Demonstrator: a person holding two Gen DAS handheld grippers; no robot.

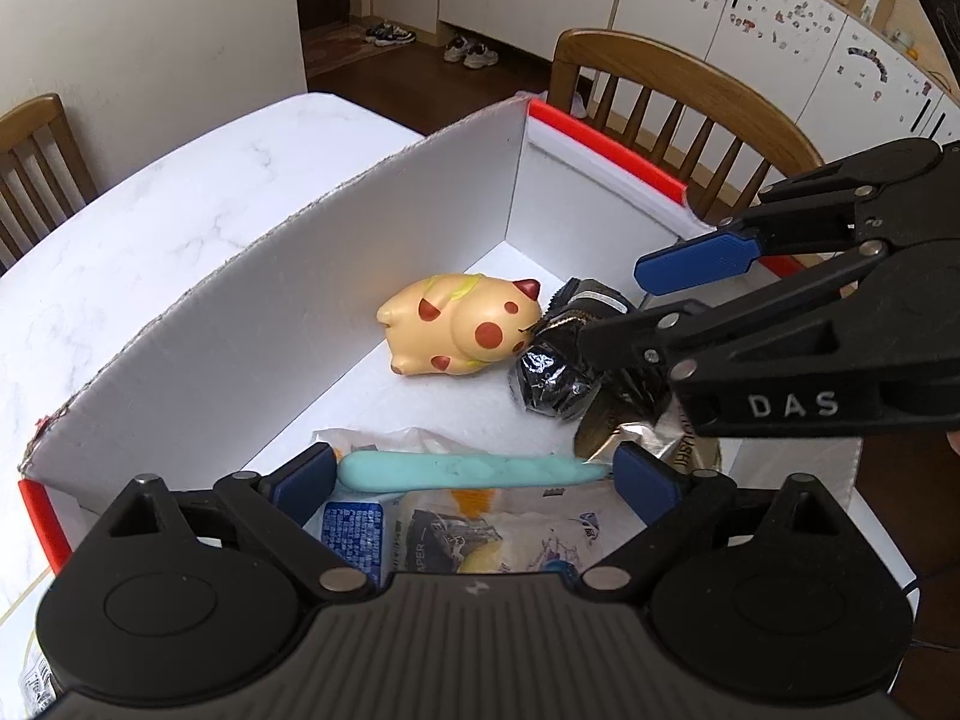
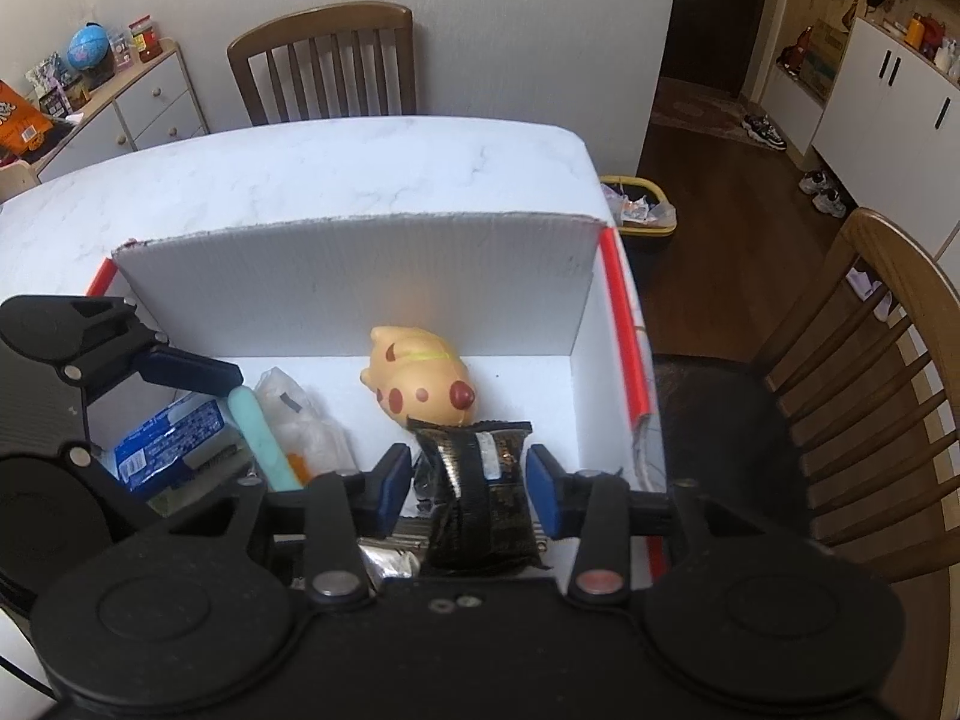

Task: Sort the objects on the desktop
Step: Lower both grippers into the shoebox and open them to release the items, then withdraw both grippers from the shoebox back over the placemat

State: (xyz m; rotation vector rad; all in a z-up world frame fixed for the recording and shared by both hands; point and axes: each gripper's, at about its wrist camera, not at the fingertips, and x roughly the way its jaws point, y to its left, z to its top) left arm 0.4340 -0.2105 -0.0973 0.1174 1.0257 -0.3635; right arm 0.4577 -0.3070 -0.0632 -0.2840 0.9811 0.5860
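White cardboard box [image 2: 360, 276] sits on the marble worktop [image 2: 300, 174], and both your grippers reach into it. Your right gripper [image 2: 469, 483] has its fingers slightly spread either side of a black foil packet [image 2: 480, 498]; the blue pads stand just clear of its edges. The packet lies against a spotted yellow toy [image 2: 420, 384]. Your left gripper [image 1: 474, 480] has its fingers spread wide around a pale blue stick [image 1: 474, 471], which lies crosswise between them on other wrappers.

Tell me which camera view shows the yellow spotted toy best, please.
The left wrist view: the yellow spotted toy lies fully visible on the box floor. In the right wrist view it is smaller, and a black packet covers its near edge.
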